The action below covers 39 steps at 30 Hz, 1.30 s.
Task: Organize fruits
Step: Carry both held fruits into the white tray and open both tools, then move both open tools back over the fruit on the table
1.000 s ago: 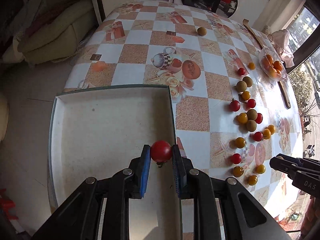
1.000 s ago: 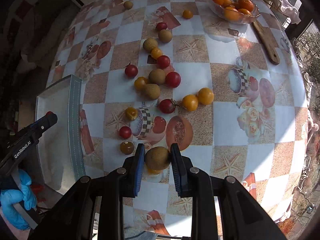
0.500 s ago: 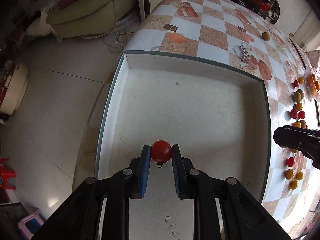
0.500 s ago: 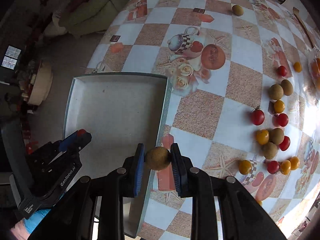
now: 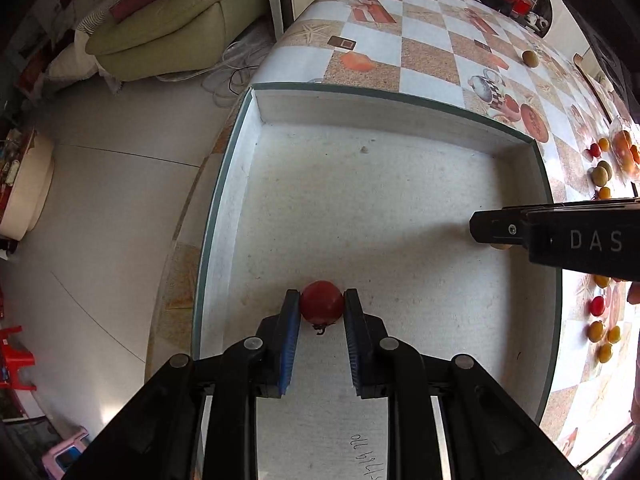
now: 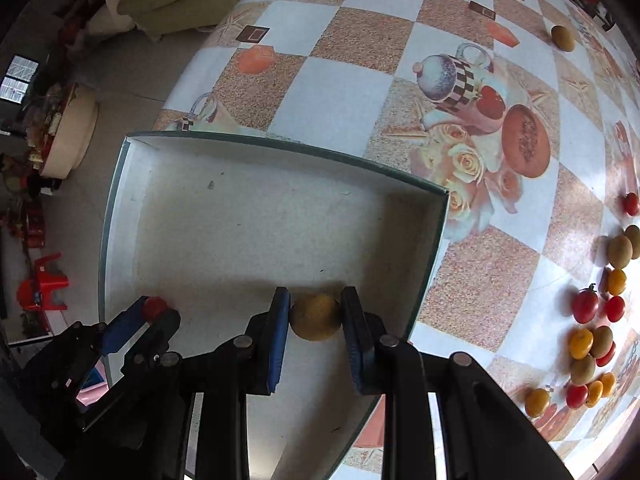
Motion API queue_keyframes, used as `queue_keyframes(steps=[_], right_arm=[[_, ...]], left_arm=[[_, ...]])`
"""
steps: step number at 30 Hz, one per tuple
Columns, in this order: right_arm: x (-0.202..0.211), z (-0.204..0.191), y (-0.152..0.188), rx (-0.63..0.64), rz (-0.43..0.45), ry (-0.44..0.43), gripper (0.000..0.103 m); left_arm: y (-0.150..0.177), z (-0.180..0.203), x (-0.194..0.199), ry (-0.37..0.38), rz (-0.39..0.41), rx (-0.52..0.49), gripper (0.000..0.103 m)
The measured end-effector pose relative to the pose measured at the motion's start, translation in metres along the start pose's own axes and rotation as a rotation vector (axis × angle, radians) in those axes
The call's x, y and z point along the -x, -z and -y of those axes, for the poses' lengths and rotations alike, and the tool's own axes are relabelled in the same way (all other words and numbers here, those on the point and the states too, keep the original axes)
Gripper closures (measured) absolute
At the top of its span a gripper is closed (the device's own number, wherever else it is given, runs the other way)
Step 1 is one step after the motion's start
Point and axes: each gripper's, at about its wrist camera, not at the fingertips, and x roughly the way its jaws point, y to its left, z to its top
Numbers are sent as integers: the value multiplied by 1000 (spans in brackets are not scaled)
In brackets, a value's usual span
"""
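Note:
My left gripper point(image 5: 322, 304) is shut on a red cherry tomato point(image 5: 322, 306) and holds it low over the floor of a shallow white tray point(image 5: 400, 120) with a green rim. My right gripper point(image 6: 315, 314) is shut on a round yellow-brown fruit point(image 6: 315, 317) and holds it over the tray's right part point(image 6: 280, 148). The right gripper also shows in the left wrist view point(image 5: 496, 228), reaching in from the right. The left gripper shows in the right wrist view point(image 6: 154, 312) with the tomato point(image 6: 154, 307). Several loose red, yellow and brown fruits point(image 6: 588, 332) lie on the table at right.
The tray sits at the edge of a checkered tablecloth point(image 6: 340, 92); the floor point(image 5: 100, 200) drops away to its left. One brown fruit point(image 6: 563, 38) lies alone at the far side. A green sofa cushion point(image 5: 168, 24) is on the floor beyond.
Both grippers moved further over the tray with their fruits. The left gripper came lower toward the tray floor. The right gripper crossed the tray's right rim.

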Motion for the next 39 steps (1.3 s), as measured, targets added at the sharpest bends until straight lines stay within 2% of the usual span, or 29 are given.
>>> queue_keyframes(steps=[2,3,4,6,9,10,11,12,16,22,32,39], right_arm=[[-1,-3,-2,15,-3,4,70],[-1,-4,-3,15,-7,-4,68],[-1,-3,-4,10,-8,-11,64],[1,-1,-5,0,-1,-6,54],[9,2,-5,-17,20,-40,44],[14,2,-4,-19,32,-52,36],[18,2,-3,-21,42,-60,22],[22,2,-3,-25,53,-58,17],[48,11,7,-63,107,-83,17],[81,55,37,-175,156,-21,17],[105,163,108,-462,163,79,17],[108,223,154,-595,147,132,17]], left_arm=[[1,0,0,-17,1,-6,71],[1,0,0,-21,-1,-5,47],[1,0,2,-19,5,1,27],[4,0,7,-19,24,-2,26],[7,3,5,-22,1,-28,26],[8,3,4,-23,-8,-35,26],[9,3,4,-25,-15,-40,26],[11,3,5,-27,-20,-45,26],[13,5,10,-23,-32,-61,26],[1,34,27,8,2,-139,26],[-24,115,63,85,89,-350,26],[-35,177,60,124,65,-446,26]])
